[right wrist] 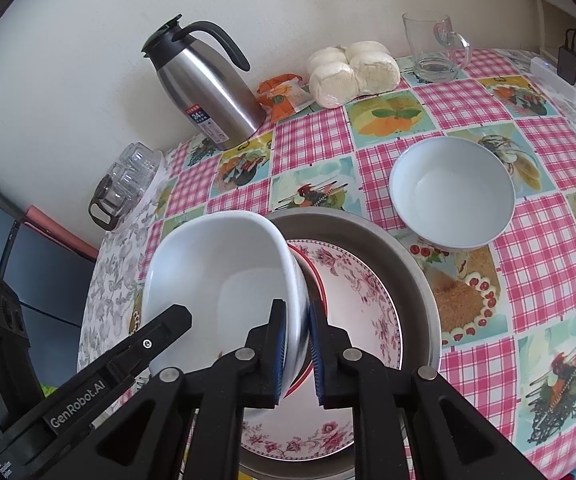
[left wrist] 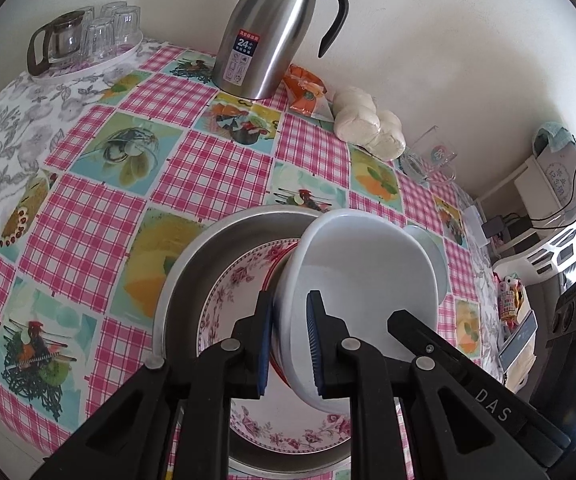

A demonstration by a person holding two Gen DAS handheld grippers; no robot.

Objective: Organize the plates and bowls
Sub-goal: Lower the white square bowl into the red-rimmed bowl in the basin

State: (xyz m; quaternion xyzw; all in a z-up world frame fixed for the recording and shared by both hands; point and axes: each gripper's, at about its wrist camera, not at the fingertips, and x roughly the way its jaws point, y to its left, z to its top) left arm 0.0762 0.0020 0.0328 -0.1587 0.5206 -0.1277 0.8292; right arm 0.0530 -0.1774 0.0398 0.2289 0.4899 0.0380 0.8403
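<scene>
From the left wrist view, the left tool (left wrist: 290,344) is clamped narrow on the rim of a white bowl (left wrist: 362,276), one pad outside the wall and one inside. The bowl hangs tilted over a floral plate (left wrist: 228,292) that lies in a steel basin (left wrist: 192,256) on the worktop (left wrist: 192,172). The right tool's finger (left wrist: 428,340) comes in from about four o'clock and reaches to the bowl's opposite rim. A second white bowl (left wrist: 434,256) peeks out behind, at two o'clock of the held one. The risk I see here: the bowl is steeply tipped, and a thin glazed rim can slide between the pads, so a loosened grip would likely drop it onto the plate with a knock or a chip.

From the right wrist view, the right tool (right wrist: 298,348) stands narrow around the bowl's rim (right wrist: 294,308); its left pad lies against the inner wall, while the right pad appears a little off the outside, so I judge this hold weak or already letting go. The held bowl (right wrist: 216,276) leans toward nine o'clock, its lower edge near the red-rimmed plate (right wrist: 352,296). If this side frees first, the left pinch alone may let the bowl swing. The second bowl (right wrist: 452,196) sits upright at one o'clock of the basin (right wrist: 412,264), just beside its rim; a swinging bowl or tool could clip it.
</scene>
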